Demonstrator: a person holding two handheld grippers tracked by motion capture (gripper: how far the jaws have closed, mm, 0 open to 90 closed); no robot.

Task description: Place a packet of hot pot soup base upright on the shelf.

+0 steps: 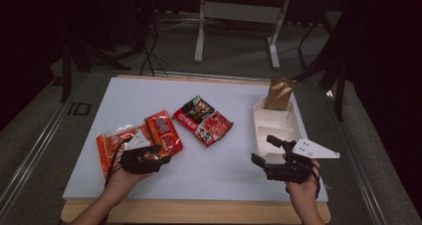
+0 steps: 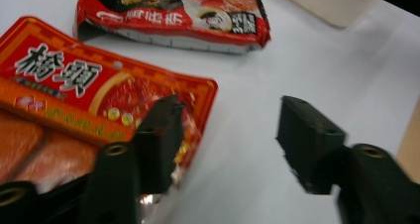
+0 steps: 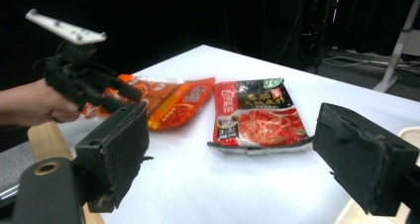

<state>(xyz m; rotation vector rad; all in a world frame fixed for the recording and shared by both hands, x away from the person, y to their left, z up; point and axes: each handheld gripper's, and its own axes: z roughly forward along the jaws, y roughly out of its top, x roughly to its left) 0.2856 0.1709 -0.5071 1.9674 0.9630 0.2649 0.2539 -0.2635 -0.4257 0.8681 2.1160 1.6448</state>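
Orange sauce packet (image 2: 94,105): lies under the left gripper (image 2: 228,135), fingers half apart, one fingertip (image 2: 161,135) over its corner, nothing pinched. Advice: slide one finger beneath the edge before closing. Right gripper (image 3: 228,149): fingers wide apart, empty, beside white tray (image 1: 278,128).

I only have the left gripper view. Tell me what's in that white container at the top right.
Observer: A brown packet stands in the white tray's far compartment.
Operator: Report the right gripper.
Observer: The right gripper hangs over the tray's near end, jaws open, nothing between them.
Operator: Check the middle compartment.
Observer: It looks empty.
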